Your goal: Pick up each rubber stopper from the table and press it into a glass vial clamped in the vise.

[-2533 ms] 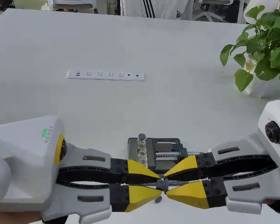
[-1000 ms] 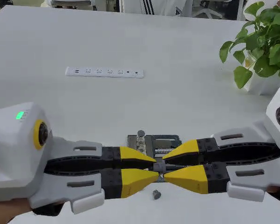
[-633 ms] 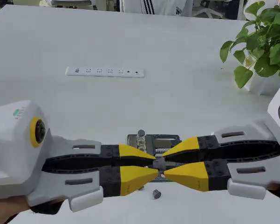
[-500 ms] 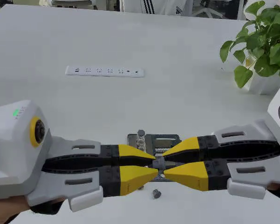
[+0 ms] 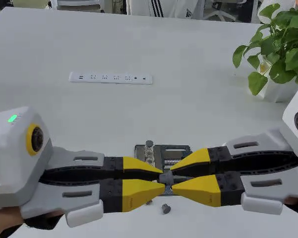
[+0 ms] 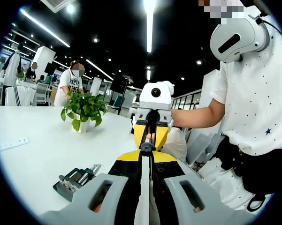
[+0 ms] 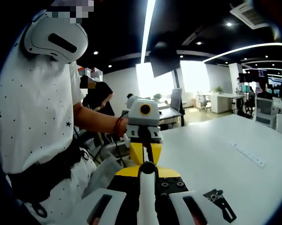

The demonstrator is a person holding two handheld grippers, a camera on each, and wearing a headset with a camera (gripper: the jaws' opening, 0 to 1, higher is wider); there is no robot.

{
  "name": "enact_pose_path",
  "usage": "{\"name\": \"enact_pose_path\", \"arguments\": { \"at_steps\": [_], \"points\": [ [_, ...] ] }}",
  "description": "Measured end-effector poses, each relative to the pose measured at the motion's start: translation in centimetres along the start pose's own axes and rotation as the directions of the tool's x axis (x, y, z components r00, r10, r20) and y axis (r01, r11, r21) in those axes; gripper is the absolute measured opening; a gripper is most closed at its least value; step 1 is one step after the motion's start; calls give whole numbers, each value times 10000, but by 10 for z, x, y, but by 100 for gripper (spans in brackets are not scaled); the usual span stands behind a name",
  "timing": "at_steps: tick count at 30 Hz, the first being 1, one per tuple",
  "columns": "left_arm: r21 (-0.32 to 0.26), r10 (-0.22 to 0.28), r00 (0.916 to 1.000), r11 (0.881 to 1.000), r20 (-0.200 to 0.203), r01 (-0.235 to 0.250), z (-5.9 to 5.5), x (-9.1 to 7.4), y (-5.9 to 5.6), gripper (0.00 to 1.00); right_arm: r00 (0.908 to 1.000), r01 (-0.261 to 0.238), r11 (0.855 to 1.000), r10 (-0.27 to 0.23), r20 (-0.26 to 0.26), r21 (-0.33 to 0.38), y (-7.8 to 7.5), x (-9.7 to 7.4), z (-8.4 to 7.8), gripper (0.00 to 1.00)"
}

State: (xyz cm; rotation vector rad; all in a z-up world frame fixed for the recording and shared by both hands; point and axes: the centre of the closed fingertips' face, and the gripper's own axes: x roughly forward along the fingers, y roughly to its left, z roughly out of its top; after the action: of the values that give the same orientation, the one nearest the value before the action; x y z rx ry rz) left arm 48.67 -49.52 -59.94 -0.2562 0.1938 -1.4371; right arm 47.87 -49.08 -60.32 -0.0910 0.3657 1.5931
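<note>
A small grey rubber stopper (image 5: 166, 177) hangs above the table, pinched where the two grippers meet tip to tip. My left gripper (image 5: 161, 178) comes in from the left and my right gripper (image 5: 173, 179) from the right. Both sets of yellow jaws are closed onto the stopper. It also sits at the jaw tips in the left gripper view (image 6: 145, 146) and in the right gripper view (image 7: 147, 167). Just behind the tips lies the dark vise (image 5: 178, 149) with a row of glass vials (image 5: 149, 150), the farthest one capped. A loose stopper (image 5: 165, 208) lies on the table in front.
A white power strip (image 5: 110, 78) lies mid-table, and a potted plant (image 5: 280, 49) stands at the right edge. The vise (image 6: 75, 180) sits low left in the left gripper view and low right (image 7: 220, 201) in the right gripper view. The person stands close behind both grippers.
Both grippers stay tip to tip on the stopper. Since 2.5 s ago the joined tips have risen away from the loose stopper, up toward the vise's front edge; the head camera shifted slightly.
</note>
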Motion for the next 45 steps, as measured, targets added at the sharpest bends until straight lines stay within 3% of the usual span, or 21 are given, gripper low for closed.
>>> {"name": "enact_pose_path", "arguments": {
  "at_steps": [14,27,34,41,45],
  "points": [
    [-10,400,9992,9992,-30,-400,-4,0,5,4,9993,217,9998,-216,-291,38,-4,4,-4,5],
    [105,808,9964,9967,241,-811,-3,-6,11,8,9975,280,9995,-271,-658,117,-10,7,-9,5],
    [328,1491,9888,9883,65,-1492,-11,-19,22,14,9930,631,9979,-613,-1005,147,-28,3,-8,5],
    [767,2273,9724,9718,-529,-2230,-29,-30,36,25,9768,1048,9944,-1050,-1865,-113,-60,1,-14,5],
    [1202,2682,9587,9591,-942,-2565,-42,-35,44,38,9565,1166,9925,-1222,-2648,-368,-79,5,-20,5]
  ]
}}
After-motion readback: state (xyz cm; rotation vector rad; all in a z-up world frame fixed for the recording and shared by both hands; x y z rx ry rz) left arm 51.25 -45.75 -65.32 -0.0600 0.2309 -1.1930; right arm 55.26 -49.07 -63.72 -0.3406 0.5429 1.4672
